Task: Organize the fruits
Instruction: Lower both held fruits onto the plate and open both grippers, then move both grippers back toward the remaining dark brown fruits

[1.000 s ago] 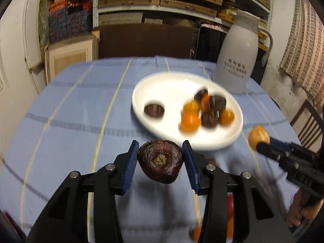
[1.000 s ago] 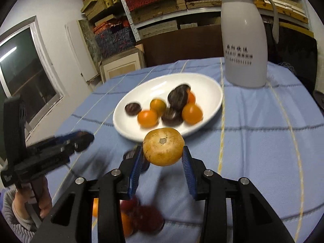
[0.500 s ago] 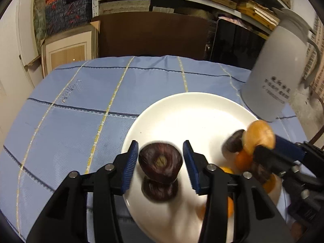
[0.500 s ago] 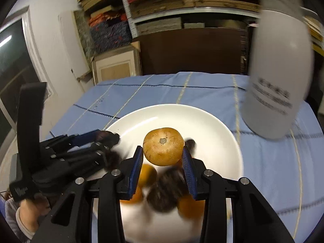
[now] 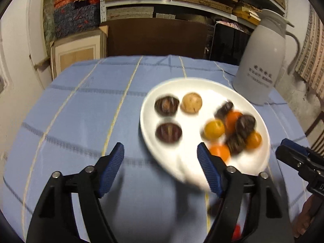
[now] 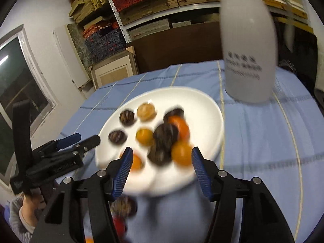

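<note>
left gripper (image 5: 161, 160): jaws have just been opening and stand wide apart with nothing between the blue pads; through the gap show only blue cloth and the near rim of the white plate (image 5: 154, 141). right gripper (image 6: 161, 169): jaws have just been opening, parted, no pad pressing on anything; the fruit seen between them lies on the plate beyond the pads.

task items: on the plate, in the left wrist view, two dark fruits (image 5: 167, 105) sit at centre, one above the other, with a tan fruit (image 5: 192, 102) just right of the upper one, apparently touching it. well to the right lies a cluster of orange fruits (image 5: 214, 129) and further dark ones, packed together.

hard to make out: both views are motion-blurred; within the cluster, which pieces touch cannot be told. in the right wrist view another dark fruit (image 6: 124, 205) lies off the plate at lower centre, partly behind the left finger, with red and orange shapes below it cut by the frame edge; what they are cannot be told. a hand (image 6: 27, 208) and grey sleeve show at lower left.

edges and room: the blue checked tablecloth (image 5: 81, 111) lies bare across the left half of the left wrist view. a white jug (image 5: 261, 68) stands upright at upper right, close behind the plate. the other gripper's tip enters at the right edge, near the plate rim.
</note>
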`<state>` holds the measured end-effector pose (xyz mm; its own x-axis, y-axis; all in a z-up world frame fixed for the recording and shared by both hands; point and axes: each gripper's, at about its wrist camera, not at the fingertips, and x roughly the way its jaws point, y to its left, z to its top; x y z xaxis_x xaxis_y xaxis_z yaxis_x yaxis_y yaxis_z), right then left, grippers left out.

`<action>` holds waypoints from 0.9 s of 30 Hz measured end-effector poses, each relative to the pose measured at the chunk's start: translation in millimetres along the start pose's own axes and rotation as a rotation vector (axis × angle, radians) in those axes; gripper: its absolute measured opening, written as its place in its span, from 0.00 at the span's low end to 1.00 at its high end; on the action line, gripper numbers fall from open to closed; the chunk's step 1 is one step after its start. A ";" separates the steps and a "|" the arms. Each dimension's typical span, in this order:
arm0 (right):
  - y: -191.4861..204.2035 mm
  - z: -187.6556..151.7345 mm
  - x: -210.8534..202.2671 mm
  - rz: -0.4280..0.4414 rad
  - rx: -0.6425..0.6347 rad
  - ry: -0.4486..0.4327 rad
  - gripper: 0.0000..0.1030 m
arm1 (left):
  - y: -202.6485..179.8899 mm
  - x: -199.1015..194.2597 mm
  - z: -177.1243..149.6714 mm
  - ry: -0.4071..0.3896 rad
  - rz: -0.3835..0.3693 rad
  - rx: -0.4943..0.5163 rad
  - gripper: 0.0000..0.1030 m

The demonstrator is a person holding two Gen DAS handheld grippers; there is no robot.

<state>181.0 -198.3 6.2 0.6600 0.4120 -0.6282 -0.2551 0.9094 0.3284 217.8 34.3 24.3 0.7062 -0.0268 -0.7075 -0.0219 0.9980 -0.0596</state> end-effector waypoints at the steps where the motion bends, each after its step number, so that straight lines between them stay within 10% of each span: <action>1: -1.5 -8.2 -6.9 0.006 0.009 -0.003 0.59 | 0.3 -5.9 -9.3 0.003 -0.008 -0.004 0.76; 15: -13.8 -52.9 -41.6 0.036 0.057 -0.004 0.65 | -87.1 -15.9 -64.9 0.033 0.085 0.281 0.81; 27: -15.5 -54.7 -41.1 0.030 0.064 0.008 0.66 | -66.6 6.2 -61.8 0.076 0.019 0.238 0.96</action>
<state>119.2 -226.2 -11.6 0.6472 0.4397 -0.6228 -0.2292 0.8914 0.3911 179.9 -35.9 -19.6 0.6519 -0.0031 -0.7583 0.1391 0.9835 0.1155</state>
